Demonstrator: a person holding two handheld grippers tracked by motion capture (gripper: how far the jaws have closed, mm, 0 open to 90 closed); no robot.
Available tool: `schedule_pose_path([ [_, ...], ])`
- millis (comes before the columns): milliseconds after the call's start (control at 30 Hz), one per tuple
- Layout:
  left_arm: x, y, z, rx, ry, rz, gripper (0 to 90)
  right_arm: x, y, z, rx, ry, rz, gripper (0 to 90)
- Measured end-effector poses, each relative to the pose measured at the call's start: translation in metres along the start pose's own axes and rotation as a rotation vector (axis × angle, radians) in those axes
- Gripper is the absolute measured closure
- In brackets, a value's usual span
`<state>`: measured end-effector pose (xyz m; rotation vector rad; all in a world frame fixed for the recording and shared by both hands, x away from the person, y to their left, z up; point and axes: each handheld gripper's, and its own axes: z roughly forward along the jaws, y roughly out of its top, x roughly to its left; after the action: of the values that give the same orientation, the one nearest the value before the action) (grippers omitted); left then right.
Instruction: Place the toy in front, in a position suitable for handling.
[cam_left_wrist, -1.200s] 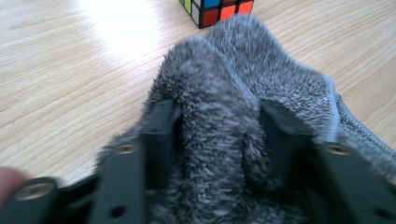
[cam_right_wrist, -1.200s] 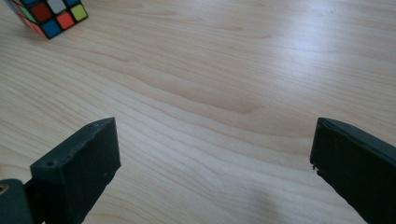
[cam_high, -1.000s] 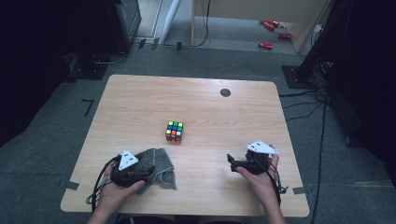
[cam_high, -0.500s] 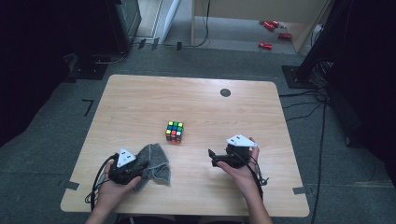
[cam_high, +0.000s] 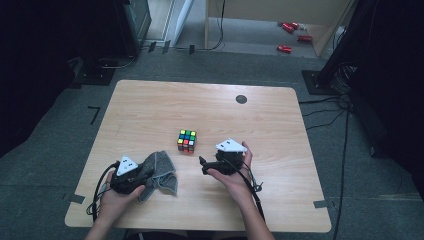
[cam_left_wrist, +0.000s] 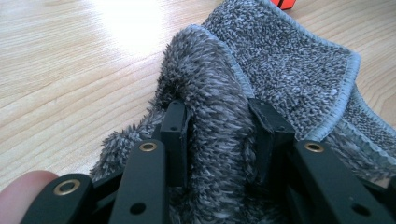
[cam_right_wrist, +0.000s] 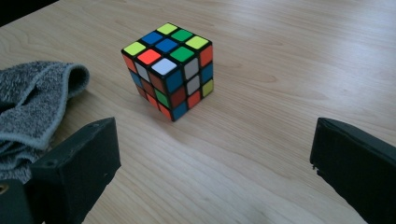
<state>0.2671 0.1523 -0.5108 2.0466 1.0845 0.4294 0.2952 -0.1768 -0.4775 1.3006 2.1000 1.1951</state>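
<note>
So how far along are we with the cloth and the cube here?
Done: the left gripper has just closed, pinching a fold of the grey cloth. In hand: the right gripper, fingers wide open, faces the puzzle cube without touching it. Left: probably grasping the cube and bringing cloth and cube together; neither looks lifted off the table.

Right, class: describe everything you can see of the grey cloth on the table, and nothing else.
The grey cloth is a fluffy, towel-like rag with a stitched, lighter border. It lies crumpled near the front left of the wooden table, part flat on the wood and part bunched up into a fold. The left gripper is shut on that raised fold, one black jaw pressing in from each side. The cloth lies apart from the Rubik's cube, which stands beyond it.
</note>
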Motion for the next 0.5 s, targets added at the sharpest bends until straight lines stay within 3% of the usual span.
schedule_pose_path([
  [133, 0.0, 0.0, 0.0, -0.006, -0.002, -0.002, 62.7, 0.009, 0.003, 0.011, 0.011, -0.015, -0.007, 1.2],
  [500, 0.0, -0.001, 0.0, -0.009, 0.002, 0.015, 61.2, 0.042, 0.015, 0.059, 0.012, -0.03, 0.044, 1.0],
])
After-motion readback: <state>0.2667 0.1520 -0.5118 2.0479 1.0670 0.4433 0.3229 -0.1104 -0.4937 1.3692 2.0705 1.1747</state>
